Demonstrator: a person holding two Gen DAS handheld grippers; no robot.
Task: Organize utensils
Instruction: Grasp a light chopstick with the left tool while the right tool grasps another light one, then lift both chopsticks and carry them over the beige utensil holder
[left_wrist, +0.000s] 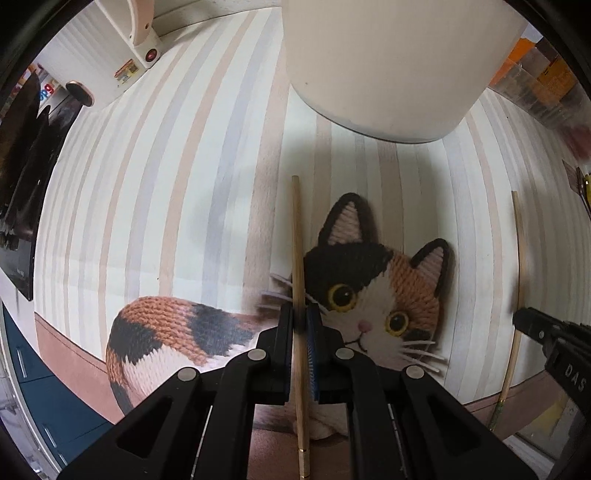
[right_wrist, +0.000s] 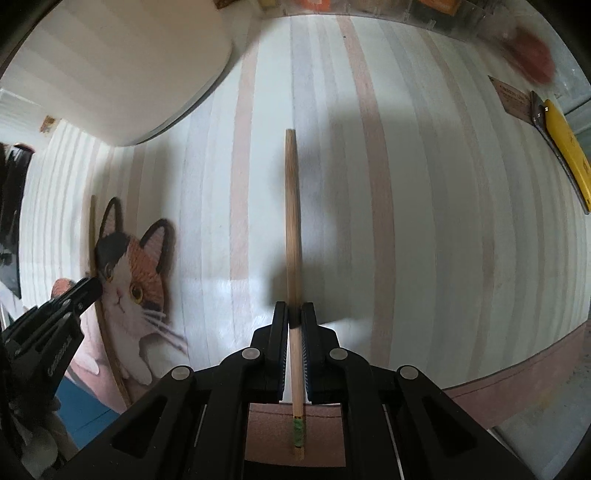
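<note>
Chopsticks (left_wrist: 297, 258) (right_wrist: 293, 229) in both shut claws, well apart, mat edge (right_wrist: 517, 384) near

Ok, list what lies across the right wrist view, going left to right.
Black left gripper → knitted calico cat picture on the striped mat → wooden chopstick with a green band, clamped in the right gripper → yellow-handled tool at the far right edge.

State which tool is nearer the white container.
Left. The left tool sits just below the white container, over the cat print; the right tool is farther off.
</note>
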